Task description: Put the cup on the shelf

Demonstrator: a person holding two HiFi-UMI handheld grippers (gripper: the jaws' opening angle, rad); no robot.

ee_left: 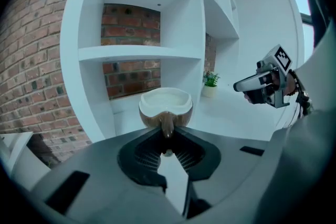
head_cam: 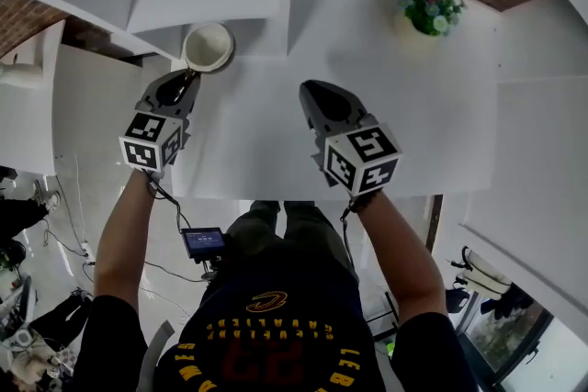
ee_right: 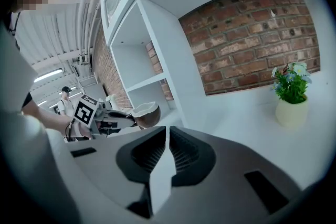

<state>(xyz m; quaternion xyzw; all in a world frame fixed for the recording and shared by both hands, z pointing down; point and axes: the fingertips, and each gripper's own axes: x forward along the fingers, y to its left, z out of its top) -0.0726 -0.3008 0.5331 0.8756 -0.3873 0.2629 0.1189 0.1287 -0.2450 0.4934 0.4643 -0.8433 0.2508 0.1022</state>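
Note:
A cup [head_cam: 209,46], brown outside and cream inside, hangs just above the white table in front of the lowest shelf opening. My left gripper [head_cam: 187,75] is shut on its handle. In the left gripper view the cup [ee_left: 165,105] sits upright past the jaws of my left gripper [ee_left: 167,136], with the white shelf unit [ee_left: 139,52] right behind it. My right gripper [head_cam: 309,93] hovers over the table to the right, shut with nothing in it. In the right gripper view my right gripper [ee_right: 167,131] points at the shelf's side wall, and the cup [ee_right: 146,113] shows at left.
A small potted plant [head_cam: 432,11] stands at the table's back right, also in view as the plant [ee_right: 291,93]. A brick wall [ee_right: 252,34] runs behind the table. The white table [head_cam: 432,115] stretches right of my grippers. A person [ee_right: 65,97] stands far off at the left.

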